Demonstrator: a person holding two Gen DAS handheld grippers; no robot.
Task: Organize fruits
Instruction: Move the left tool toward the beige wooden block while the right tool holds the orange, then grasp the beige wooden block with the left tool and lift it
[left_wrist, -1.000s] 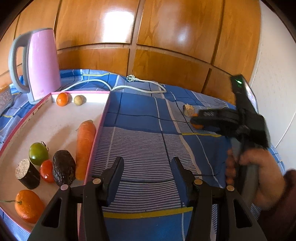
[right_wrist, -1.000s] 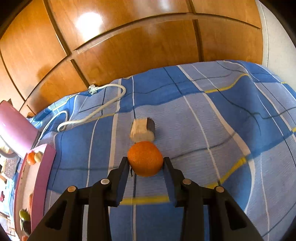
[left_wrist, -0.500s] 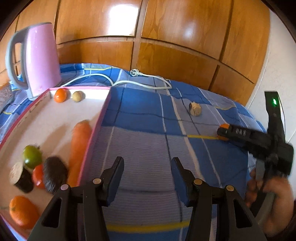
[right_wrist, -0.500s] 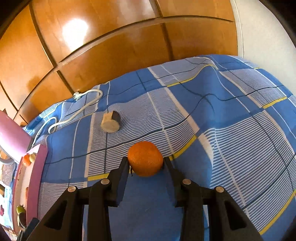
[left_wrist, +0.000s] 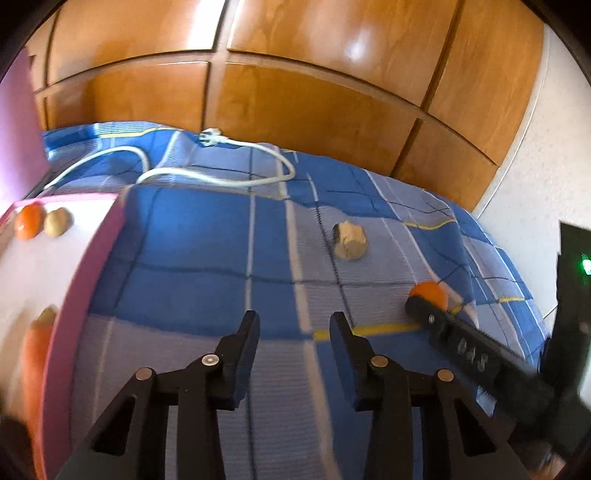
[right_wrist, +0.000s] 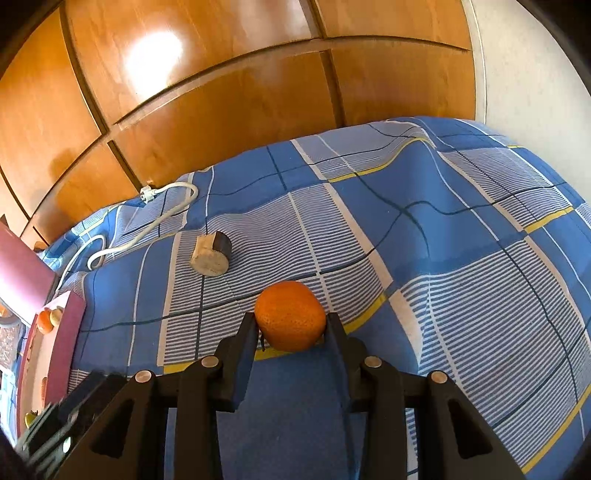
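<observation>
Right gripper (right_wrist: 291, 332) grips the mandarin (right_wrist: 290, 315) above the blue checked bedcover (right_wrist: 461, 280).
Light, round, soft peel: hold across its widest part, gently. Left gripper (left_wrist: 294, 334), empty, jaws closing; pink tray (left_wrist: 83, 280) at its 9 o'clock.

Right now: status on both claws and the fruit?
Right claw shut on orange. Left claw closing on nothing, over blue cloth. Cut chunk loose ahead. Path to pink tray looks clear.
</observation>
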